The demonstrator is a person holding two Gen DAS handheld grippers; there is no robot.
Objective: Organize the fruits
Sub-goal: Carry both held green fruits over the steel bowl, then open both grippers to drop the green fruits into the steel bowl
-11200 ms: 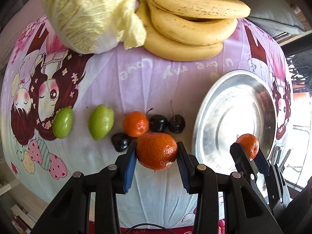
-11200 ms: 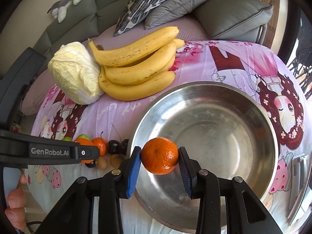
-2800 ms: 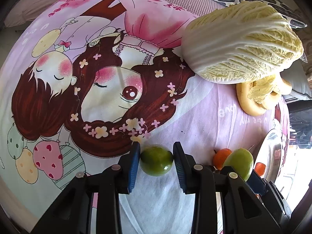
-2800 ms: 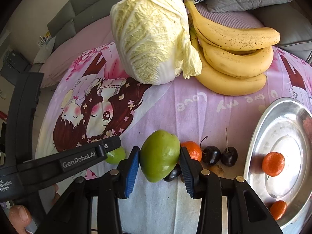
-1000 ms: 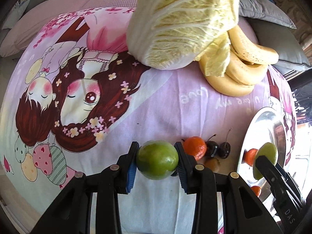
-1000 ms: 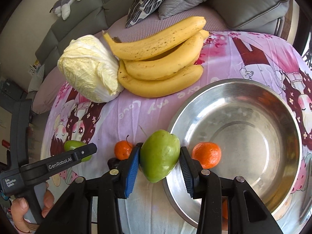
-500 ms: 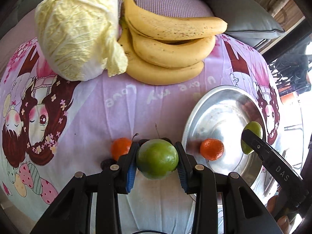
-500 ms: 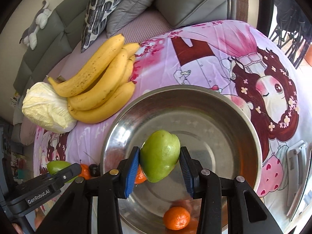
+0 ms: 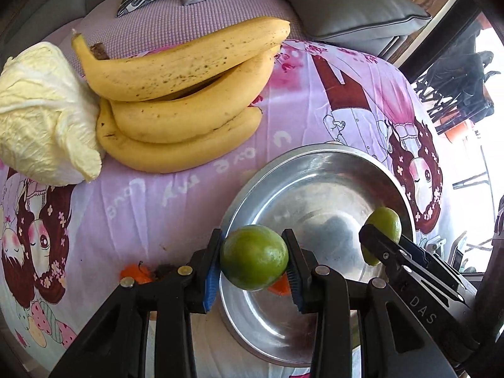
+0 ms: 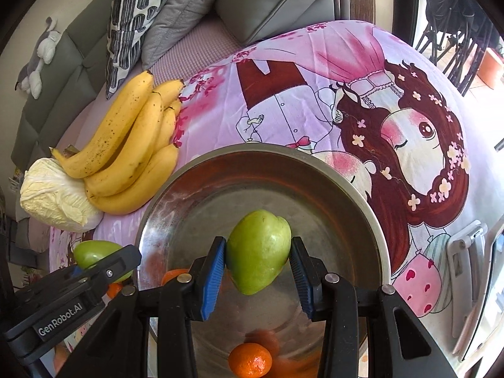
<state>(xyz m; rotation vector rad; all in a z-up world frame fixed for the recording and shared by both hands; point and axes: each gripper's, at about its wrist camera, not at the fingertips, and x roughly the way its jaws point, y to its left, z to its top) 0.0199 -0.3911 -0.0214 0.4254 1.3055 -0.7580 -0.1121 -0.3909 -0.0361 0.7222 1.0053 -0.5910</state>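
Observation:
My left gripper is shut on a round green fruit and hangs over the near left rim of the steel bowl. My right gripper is shut on a larger pear-shaped green fruit above the middle of the bowl. From the left wrist view that same fruit shows at the right, held over the bowl. A tangerine lies in the bowl's bottom and another orange one peeks out behind my finger. A tangerine rests on the cloth left of the bowl.
A bunch of bananas and a pale cabbage lie at the back left on the pink cartoon-print cloth. Grey cushions and a sofa stand behind. A grey bracket sits right of the bowl.
Both grippers carried their green fruits rightward, from over the cloth beside the loose fruit to over the steel bowl. The right one now hangs above the bowl's middle.

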